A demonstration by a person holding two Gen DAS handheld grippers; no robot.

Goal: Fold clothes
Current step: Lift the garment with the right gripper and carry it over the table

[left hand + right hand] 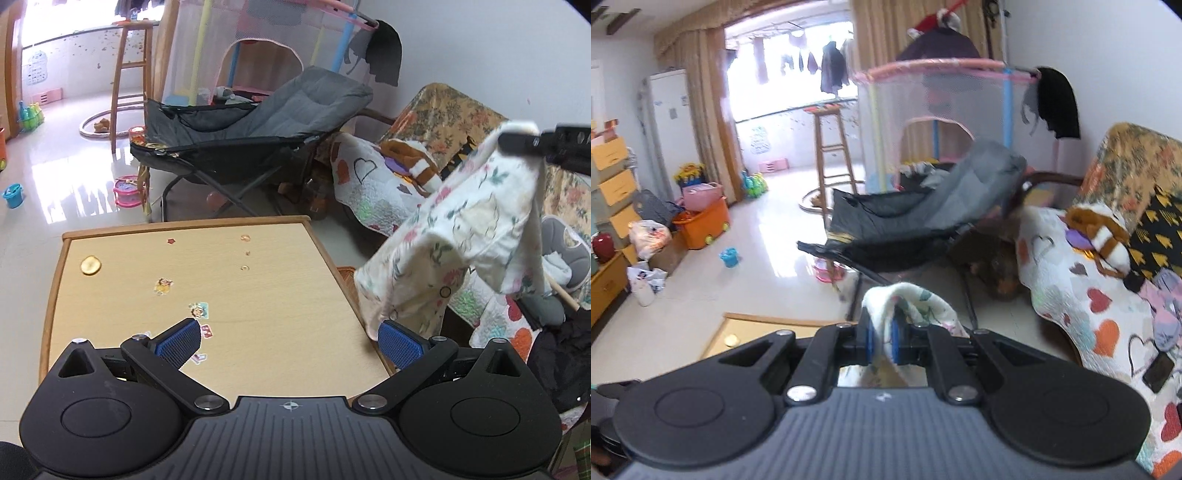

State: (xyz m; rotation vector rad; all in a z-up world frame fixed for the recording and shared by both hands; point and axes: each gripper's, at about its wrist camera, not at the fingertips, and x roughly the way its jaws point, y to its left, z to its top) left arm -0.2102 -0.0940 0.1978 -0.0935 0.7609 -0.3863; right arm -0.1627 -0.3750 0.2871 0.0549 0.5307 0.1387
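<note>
A white floral garment (458,236) hangs in the air to the right of the wooden table (258,295). Its top corner is pinched by my right gripper (517,142), which reaches in from the right edge. In the right wrist view, the right gripper (881,341) is shut on a bunched fold of that floral garment (908,299), which pokes up between the blue pads. My left gripper (290,343) hovers over the near end of the table, its jaws wide apart and empty. The cloth's lower edge hangs just beyond its right pad (400,343).
Several stickers and a round wooden disc (90,265) lie on the tabletop. A grey folding lounge chair (258,122) stands behind the table. A sofa with a heart-patterned quilt (1082,295) and a plush toy (1100,236) fills the right side. Toys are scattered on the shiny floor.
</note>
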